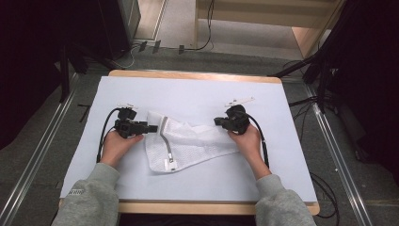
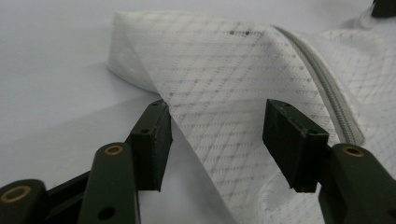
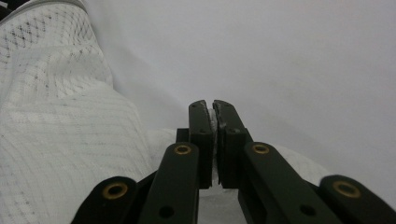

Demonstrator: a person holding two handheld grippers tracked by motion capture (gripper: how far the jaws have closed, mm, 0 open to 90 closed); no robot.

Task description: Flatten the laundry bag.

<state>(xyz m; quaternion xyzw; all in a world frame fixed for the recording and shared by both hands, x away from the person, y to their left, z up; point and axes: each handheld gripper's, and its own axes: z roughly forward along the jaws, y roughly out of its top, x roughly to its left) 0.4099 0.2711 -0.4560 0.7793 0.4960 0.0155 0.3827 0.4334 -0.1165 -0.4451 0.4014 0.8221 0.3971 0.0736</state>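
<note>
A white mesh bag (image 1: 188, 141) with a grey zipper (image 1: 164, 137) lies crumpled in the middle of the white-covered table (image 1: 188, 89). My left gripper (image 1: 153, 127) sits at the bag's left edge, held in the person's left hand. In the left gripper view its jaws stand open (image 2: 217, 135) with a raised fold of the mesh bag (image 2: 233, 70) between them; the pads do not press on it, and the zipper (image 2: 327, 88) runs off to the right. My right gripper (image 1: 217, 121) is at the bag's right corner. Its jaws (image 3: 213, 109) are shut on a thin bit of the mesh bag (image 3: 56, 116).
The table's wooden rim (image 1: 197, 75) shows at the far edge and the near edge. Black cables (image 1: 101, 136) trail from both grippers over the sheet. Dark stands and floor cables (image 1: 310, 101) surround the table. Two small white tags (image 1: 240, 100) lie behind the grippers.
</note>
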